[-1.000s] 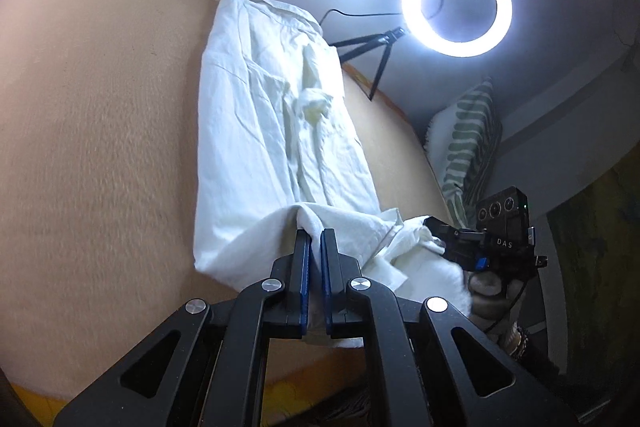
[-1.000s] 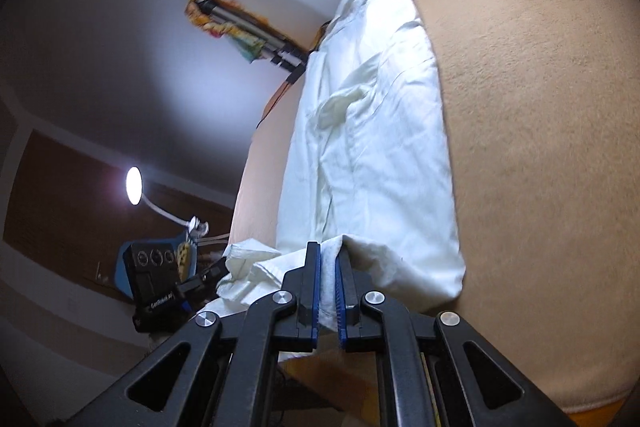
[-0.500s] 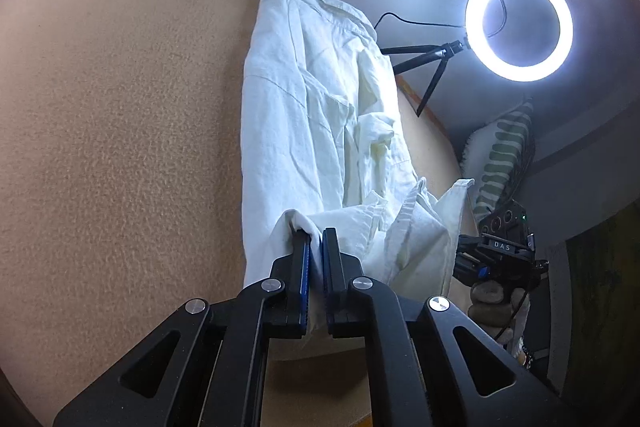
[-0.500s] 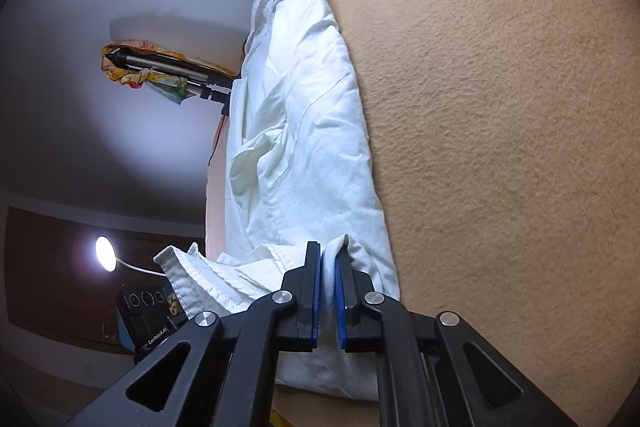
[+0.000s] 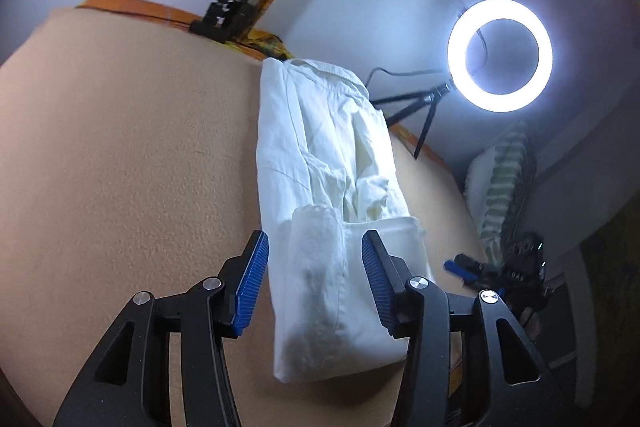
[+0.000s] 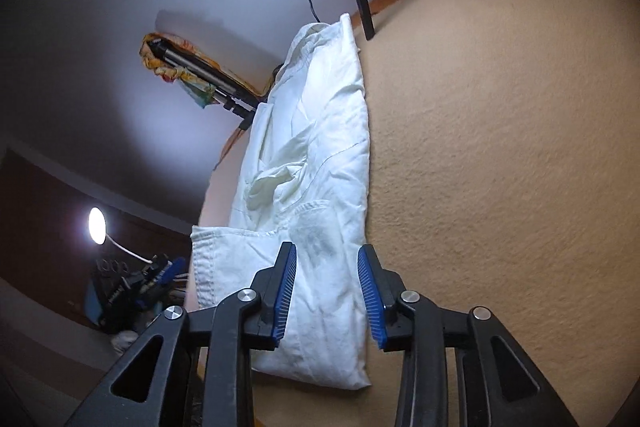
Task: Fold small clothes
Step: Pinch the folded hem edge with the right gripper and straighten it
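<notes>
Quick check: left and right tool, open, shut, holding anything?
Left tool: jaws opening, white garment between them, not gripped.
Right tool: jaws opening, same garment, released.

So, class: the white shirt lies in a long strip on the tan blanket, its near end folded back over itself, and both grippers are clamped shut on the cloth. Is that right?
Not quite. The white shirt does lie in a long strip on the tan blanket, near end folded back, but the left gripper and right gripper are not clamped: both wrist views show the jaws opening, pads clear of the cloth between them.
</notes>
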The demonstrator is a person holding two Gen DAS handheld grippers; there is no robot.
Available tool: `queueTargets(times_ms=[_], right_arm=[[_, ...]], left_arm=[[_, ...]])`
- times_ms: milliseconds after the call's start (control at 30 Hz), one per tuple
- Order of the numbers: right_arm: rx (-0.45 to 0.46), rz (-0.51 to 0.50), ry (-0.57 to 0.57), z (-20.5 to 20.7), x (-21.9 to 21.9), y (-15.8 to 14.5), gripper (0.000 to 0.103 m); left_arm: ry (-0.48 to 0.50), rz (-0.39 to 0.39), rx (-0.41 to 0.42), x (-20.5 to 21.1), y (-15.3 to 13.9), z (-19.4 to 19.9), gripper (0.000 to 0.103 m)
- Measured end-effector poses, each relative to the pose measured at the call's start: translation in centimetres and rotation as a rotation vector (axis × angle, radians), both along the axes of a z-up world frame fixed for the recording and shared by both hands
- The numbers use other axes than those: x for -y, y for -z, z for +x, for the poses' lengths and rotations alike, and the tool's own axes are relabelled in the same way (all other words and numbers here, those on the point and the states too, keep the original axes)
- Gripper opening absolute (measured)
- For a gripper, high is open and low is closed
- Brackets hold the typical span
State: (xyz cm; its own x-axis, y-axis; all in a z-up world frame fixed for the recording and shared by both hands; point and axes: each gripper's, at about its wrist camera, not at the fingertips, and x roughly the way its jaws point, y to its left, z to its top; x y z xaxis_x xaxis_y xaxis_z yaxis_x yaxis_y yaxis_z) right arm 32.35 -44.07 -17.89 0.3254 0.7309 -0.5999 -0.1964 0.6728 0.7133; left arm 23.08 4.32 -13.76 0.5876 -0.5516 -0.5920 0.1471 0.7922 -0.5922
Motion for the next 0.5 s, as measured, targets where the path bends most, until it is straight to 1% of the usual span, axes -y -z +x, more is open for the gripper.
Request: queueTargets(times_ms=[33,100,167,233,300,367,467,500], right_arm=[[0.021,-0.03,-0.015,-0.1,-0.3,-0.2,0.034],[0.047,-0.063,-0.046,-0.4,-1.0,-0.3,0.034],[0.086,-0.122,-0.093,-0.6,-2.4,-0.6,0.033],[0.13,-0.184,-0.145,-0.9,-3.8,-0.8,0.033],[0.157,-0.24,-0.175,-0.9,-5.0,-0.8,0.033],[0.156,-0.279,-0.173,-0.6,-5.6,-0.4,0.033],[0.153,-0.29,-0.183,0.0,-6.1,-0.1,0.033],[0.155,-0.292,-0.187,0.2,-6.3,-0.1,0.033]], left_arm=[[0.018,0.032,0.001,0.5,0.4,0.0,0.047],[0.058,0.069,0.001,1.5,1.2,0.2,0.047],[0.098,0.123,-0.004,2.6,2.1,0.4,0.047],[0.116,0.154,-0.015,3.3,2.9,0.7,0.047],[0.12,0.158,-0.031,3.6,3.5,0.9,0.047],[0.121,0.159,-0.036,3.8,3.8,1.2,0.047],[0.131,0.167,-0.038,4.4,4.2,1.4,0.047],[0.134,0.179,-0.037,4.7,4.4,1.4,0.045]])
